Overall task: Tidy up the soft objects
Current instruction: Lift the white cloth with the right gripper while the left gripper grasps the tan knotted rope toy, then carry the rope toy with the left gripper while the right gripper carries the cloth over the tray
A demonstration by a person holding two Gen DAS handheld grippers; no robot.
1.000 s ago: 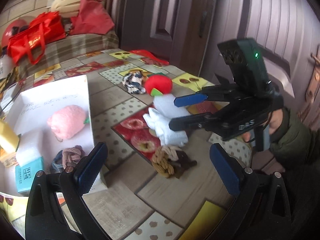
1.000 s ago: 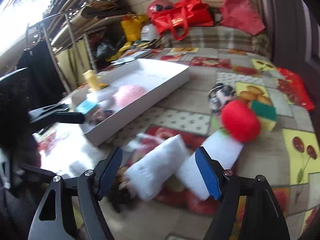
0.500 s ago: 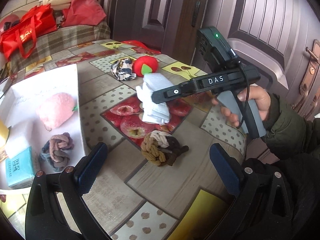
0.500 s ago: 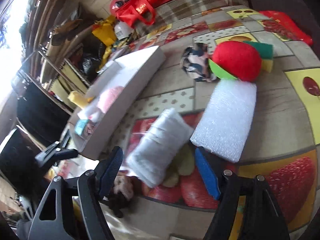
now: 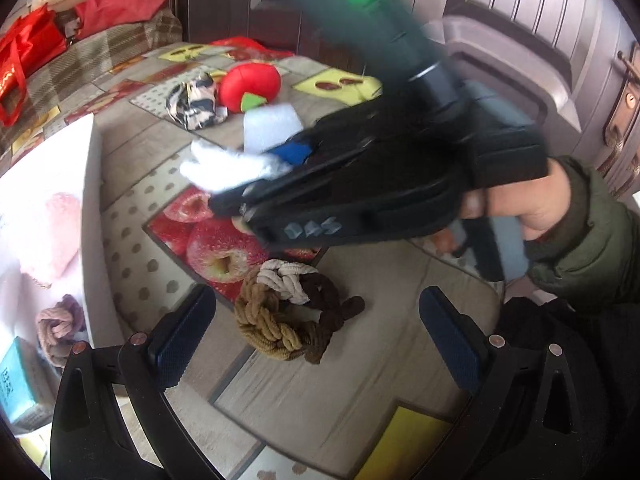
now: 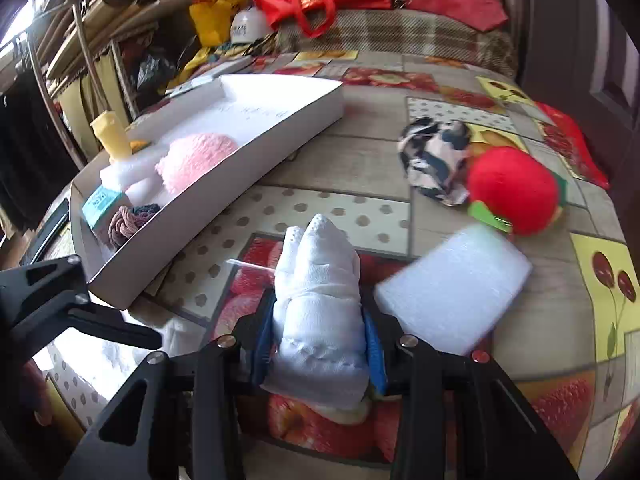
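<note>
**Right claw clamps the white cloth roll above the fruit-print table**

The right gripper has its two blue-padded fingers pressed against either side of a rolled white cloth, which sticks forward out of the jaws. In the left wrist view the same gripper is blurred, and the cloth seems to hang clear of the tablecloth, though the blur makes that hard to confirm.

The left gripper has its fingers spread wide and holds nothing; it hovers near a knotted bundle of tan, cream and brown rope lying on the table.

Just to the right of the cloth lies a white foam block, touching a red plush ball; a black-and-white patterned cloth sits beside the ball. To the left, a white tray contains a pink plush, a purple-grey knotted rope and a teal packet.
</note>
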